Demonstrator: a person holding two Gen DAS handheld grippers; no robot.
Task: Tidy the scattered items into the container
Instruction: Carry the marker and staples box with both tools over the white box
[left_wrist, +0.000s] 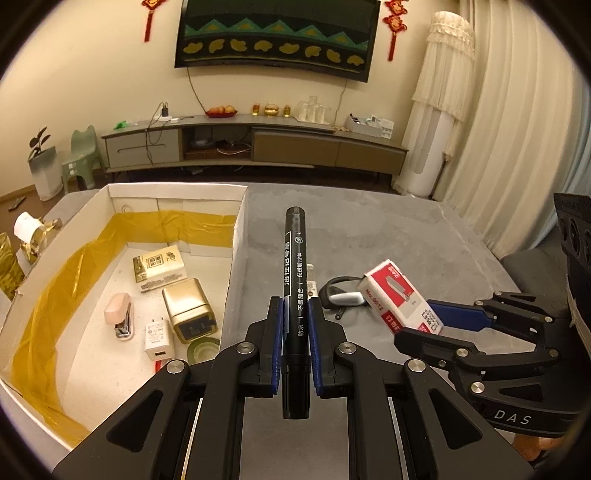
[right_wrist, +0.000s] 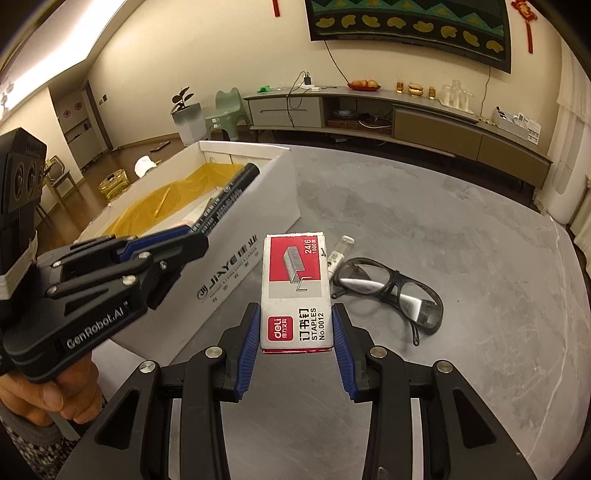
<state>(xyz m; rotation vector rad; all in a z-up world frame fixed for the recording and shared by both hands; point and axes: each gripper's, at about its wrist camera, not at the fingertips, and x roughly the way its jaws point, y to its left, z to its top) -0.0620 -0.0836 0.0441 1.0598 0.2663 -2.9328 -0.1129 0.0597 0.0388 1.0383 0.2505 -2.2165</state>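
Leftward on the grey table (right_wrist: 424, 206) sits the white cardboard box (left_wrist: 236, 258), yellow-lined. Next, the red-and-grey staples box (right_wrist: 295, 288) is clamped at its near end by the right gripper (right_wrist: 295, 328), long axis pointing away, above the table. Smallest, the black marker (left_wrist: 294, 295) is clamped in the left gripper (left_wrist: 295, 321), pointing forward beside the box's right wall.

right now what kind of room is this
Most likely a home living room. A wall-mounted TV under a patterned cover hangs above a long low media cabinet holding fruit and glassware, with pleated curtains at the side. The work surface is a grey table.
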